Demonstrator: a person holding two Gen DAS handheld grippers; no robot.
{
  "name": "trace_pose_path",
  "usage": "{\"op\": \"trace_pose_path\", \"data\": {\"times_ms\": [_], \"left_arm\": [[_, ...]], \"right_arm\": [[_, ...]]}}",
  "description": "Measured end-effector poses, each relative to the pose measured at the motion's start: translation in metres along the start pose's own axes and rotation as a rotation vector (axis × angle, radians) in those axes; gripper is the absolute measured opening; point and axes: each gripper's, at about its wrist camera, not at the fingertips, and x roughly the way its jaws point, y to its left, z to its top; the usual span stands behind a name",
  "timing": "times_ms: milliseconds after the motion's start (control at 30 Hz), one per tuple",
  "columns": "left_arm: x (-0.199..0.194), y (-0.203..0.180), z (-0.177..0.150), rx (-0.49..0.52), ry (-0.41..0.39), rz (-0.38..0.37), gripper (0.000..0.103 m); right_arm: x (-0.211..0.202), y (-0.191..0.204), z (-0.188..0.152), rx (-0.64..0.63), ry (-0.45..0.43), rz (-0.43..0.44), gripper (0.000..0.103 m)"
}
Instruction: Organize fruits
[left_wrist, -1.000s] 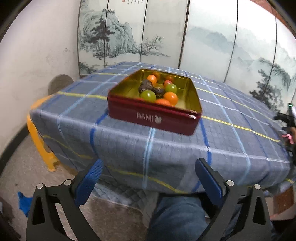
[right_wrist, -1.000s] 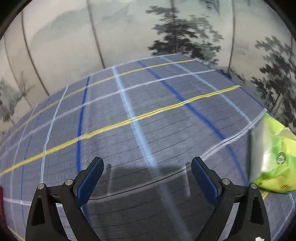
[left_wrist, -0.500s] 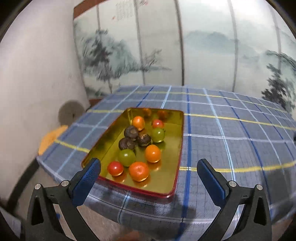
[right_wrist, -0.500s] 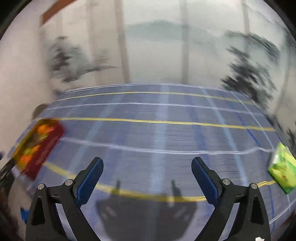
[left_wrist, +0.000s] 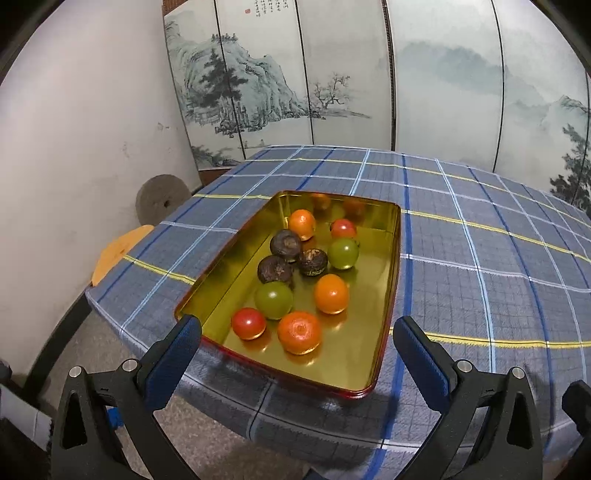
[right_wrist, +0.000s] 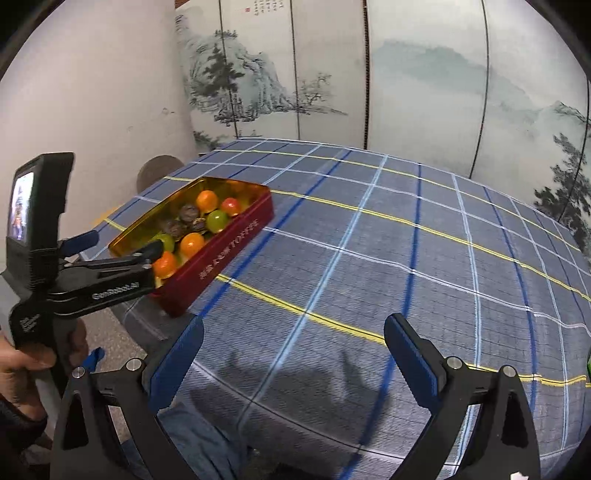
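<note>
Red tin (right_wrist: 221, 254) with gold inside, orange, red, green, brown fruits (left_wrist: 301, 275), blue plaid tablecloth (left_wrist: 480, 258)

A blue plaid tablecloth (left_wrist: 480, 258) lies before a painted landscape screen (left_wrist: 443, 81) and white wall (left_wrist: 74, 129).

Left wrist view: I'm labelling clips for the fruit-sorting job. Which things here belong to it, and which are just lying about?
Belongs:
red rectangular tin with gold inside
small round fruits inside the tin: orange, red, green, dark brown

Lying about:
blue checked tablecloth
painted landscape folding screen
round grey stone disc
</note>
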Motion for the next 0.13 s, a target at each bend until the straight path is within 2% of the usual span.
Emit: {"op": "trace_pose_path", "data": {"times_ms": [133], "left_arm": [[0.0017, 0.0012, -0.0023, -0.005, 0.008, 0.001, 0.103]], "right_arm": [[0.0009, 0.0002, 0.0001, 0.008, 0.007, 0.005, 0.097]]}}
